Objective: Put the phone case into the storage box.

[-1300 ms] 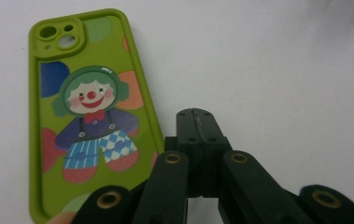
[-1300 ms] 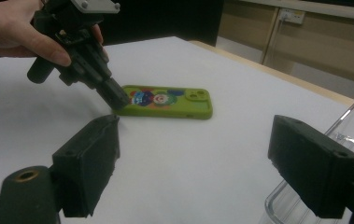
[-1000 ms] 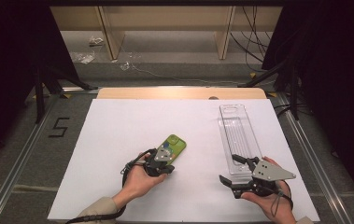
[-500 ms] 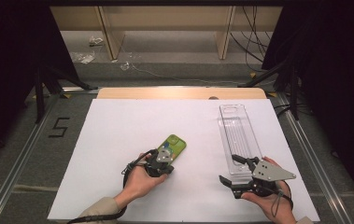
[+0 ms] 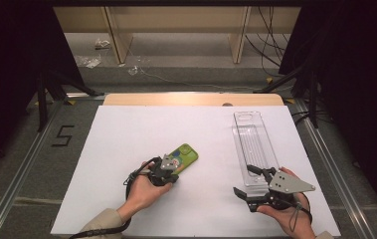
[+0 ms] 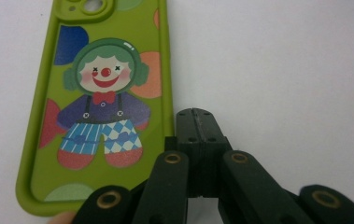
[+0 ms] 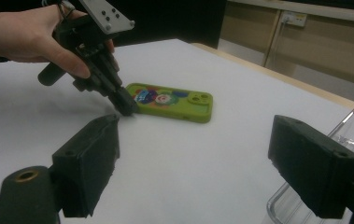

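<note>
A green phone case [image 5: 185, 155] with a clown picture lies flat on the white table, camera cutout pointing away from me. My left gripper [image 5: 170, 174] is at its near end. In the left gripper view its jaws [image 6: 198, 117] are shut with nothing between them, tips down on the table just right of the phone case's [image 6: 101, 93] long edge. The right gripper view shows the left gripper's tip [image 7: 127, 107] touching down beside the phone case [image 7: 173, 101]. My right gripper [image 5: 245, 180] stands open at the near end of a clear plastic tray [image 5: 252, 142], holding nothing [image 7: 201, 163].
The clear tray [image 7: 352, 140] runs lengthwise down the right side of the white table sheet [image 5: 126, 139]. A wooden strip [image 5: 191, 99] borders the table's far edge. Metal rails, black stands and cables surround the table.
</note>
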`<action>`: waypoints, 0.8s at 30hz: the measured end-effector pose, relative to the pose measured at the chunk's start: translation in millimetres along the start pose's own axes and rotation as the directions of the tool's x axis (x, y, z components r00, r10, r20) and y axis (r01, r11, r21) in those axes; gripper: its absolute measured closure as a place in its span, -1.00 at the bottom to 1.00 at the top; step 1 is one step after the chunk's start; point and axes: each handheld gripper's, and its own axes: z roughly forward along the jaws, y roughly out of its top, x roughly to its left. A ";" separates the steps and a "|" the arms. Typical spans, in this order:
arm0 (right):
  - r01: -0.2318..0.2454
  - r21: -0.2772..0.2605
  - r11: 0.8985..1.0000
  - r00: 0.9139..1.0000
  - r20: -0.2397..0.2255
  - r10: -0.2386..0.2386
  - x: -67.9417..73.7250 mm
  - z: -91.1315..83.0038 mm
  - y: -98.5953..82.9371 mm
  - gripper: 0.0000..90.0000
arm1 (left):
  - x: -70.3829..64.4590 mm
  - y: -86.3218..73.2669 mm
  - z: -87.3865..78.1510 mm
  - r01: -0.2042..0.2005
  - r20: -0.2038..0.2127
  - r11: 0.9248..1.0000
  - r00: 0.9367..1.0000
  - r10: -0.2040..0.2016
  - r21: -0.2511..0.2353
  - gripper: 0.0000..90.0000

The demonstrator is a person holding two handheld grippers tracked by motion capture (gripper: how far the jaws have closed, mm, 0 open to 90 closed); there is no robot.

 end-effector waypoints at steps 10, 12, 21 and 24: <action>0.002 -0.001 1.000 1.000 -0.001 -0.002 0.4 0.1 0.2 -0.61 | 4.8 -2.8 -2.4 0.011 -0.015 1.000 1.000 -0.011 0.001 1.00; 0.002 -0.002 1.000 1.000 -0.002 -0.002 0.5 0.0 0.3 -0.61 | 5.5 -3.4 -2.8 0.014 -0.016 1.000 1.000 -0.014 0.001 1.00; -0.006 -0.002 1.000 1.000 -0.004 0.006 -0.3 0.7 -0.2 -0.61 | 6.9 -4.1 -3.3 0.018 -0.012 1.000 1.000 -0.018 0.000 0.99; -0.005 -0.003 1.000 1.000 -0.002 0.005 0.2 0.2 0.0 -0.61 | 6.2 -4.4 -5.2 0.008 -0.019 1.000 1.000 -0.008 0.002 0.99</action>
